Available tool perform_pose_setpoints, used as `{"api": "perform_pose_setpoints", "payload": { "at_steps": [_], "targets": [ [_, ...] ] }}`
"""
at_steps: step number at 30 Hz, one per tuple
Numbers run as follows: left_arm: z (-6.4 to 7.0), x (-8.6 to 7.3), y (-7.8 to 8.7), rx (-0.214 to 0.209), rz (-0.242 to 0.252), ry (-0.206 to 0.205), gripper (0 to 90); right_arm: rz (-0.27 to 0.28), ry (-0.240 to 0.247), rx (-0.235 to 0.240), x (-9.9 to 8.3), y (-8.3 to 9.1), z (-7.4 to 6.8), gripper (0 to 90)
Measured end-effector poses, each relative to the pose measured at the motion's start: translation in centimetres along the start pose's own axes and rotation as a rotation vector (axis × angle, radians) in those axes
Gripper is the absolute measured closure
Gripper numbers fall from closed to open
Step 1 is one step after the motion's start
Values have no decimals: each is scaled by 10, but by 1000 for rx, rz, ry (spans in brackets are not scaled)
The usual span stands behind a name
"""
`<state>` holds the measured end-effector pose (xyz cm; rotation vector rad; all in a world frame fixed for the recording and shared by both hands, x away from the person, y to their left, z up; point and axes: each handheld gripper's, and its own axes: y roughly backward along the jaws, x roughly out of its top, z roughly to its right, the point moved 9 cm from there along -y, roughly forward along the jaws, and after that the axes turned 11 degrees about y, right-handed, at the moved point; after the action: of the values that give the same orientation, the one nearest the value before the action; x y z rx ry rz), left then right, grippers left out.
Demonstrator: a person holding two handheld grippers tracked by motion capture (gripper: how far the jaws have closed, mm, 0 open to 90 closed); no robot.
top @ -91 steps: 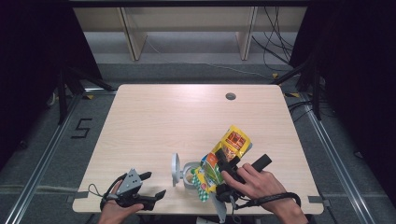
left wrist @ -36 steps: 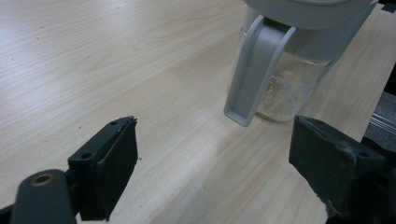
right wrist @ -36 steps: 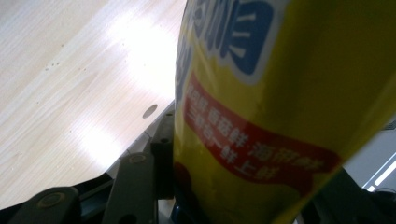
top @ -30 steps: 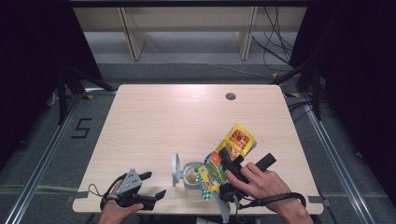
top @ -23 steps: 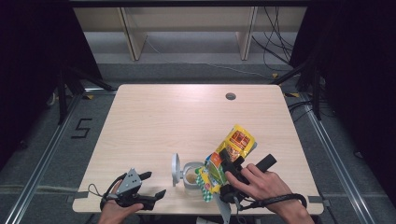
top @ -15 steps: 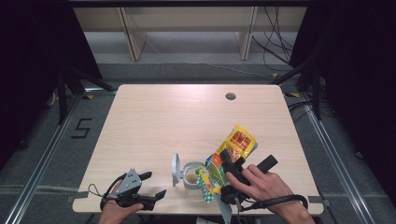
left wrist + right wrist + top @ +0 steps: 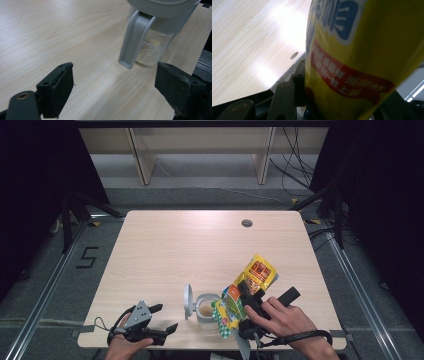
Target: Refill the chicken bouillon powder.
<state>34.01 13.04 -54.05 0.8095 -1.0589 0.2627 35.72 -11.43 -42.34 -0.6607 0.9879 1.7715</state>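
Yellow snack bag lies tilted over the open container near the table's front edge, clamped in the right gripper, while the left gripper rests apart; the left gripper view shows jaws wide before the container's lid; the right gripper view shows jaws pinching the bag.

Yellow packet with red and blue print; grey-lidded clear jar; pale wood table.

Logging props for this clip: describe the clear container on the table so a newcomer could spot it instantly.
On the pale wooden table, look to the near edge, between the two hands. There stands the clear jar, beige powder in its bottom, beside the yellow packet held in the right gripper. Its grey flip lid, standing open, sets it apart.
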Motion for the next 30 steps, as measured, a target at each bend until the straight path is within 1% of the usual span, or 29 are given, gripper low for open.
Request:
{"api": "perform_pose_setpoints", "payload": {
  "at_steps": [1, 2, 3, 4, 5, 9, 11, 14, 18, 20, 21, 22, 23, 24, 25, 27, 29, 30],
  "targets": [
    [0, 0, 0, -3, -3, -2, 150, 0, 1, -1, 0, 0, 0, 566],
    [0, 0, 0, 0, -5, -4, 150, -7, 4, -13, -1, 1, 1, 566],
    [0, 0, 0, 4, -4, -5, 150, -8, 10, -14, -1, 1, 1, 567],
    [0, 0, 0, 5, -4, -6, 150, 3, 15, 0, 0, 1, 0, 567],
    [0, 0, 0, 5, -4, -6, 150, 4, 17, -5, 0, 1, 0, 567],
    [0, -1, 0, 7, -6, -8, 150, 2, 3, -11, -1, 2, 1, 567],
    [-1, -1, 1, 4, -12, -17, 150, 2, 5, -9, -1, 2, 1, 567],
    [-1, -1, 0, 1, -11, -17, 150, 3, 16, -8, 0, 0, 1, 567],
    [-2, -1, 1, 10, -15, -22, 150, 8, 9, -7, 1, 0, 1, 567],
    [0, 0, -1, 0, -2, -9, 150, 8, 11, -7, 1, 0, 2, 567],
    [-1, 0, 0, 7, -6, -8, 150, 7, 11, -7, 1, 0, 2, 567],
    [-2, -1, 0, 3, -11, -18, 150, 5, 12, -3, 1, 0, 2, 567],
    [0, -1, 0, 6, -7, 20, 150, 8, 11, -7, 1, 0, 2, 567],
    [0, 0, 0, 2, 3, 13, 150, 7, 10, -7, 1, 0, 2, 567],
    [-3, -1, 1, 18, -18, -13, 150, 7, 10, -8, 1, 0, 2, 567],
    [-3, 0, 0, 9, -9, -18, 149, 6, 8, -10, 1, 0, 2, 567],
    [-1, -1, 0, 5, -9, 4, 149, 5, 10, -10, 1, 0, 2, 567],
    [0, -2, 0, 6, -9, 20, 150, -1, 10, -19, 1, 1, 3, 567]
  ]
}}
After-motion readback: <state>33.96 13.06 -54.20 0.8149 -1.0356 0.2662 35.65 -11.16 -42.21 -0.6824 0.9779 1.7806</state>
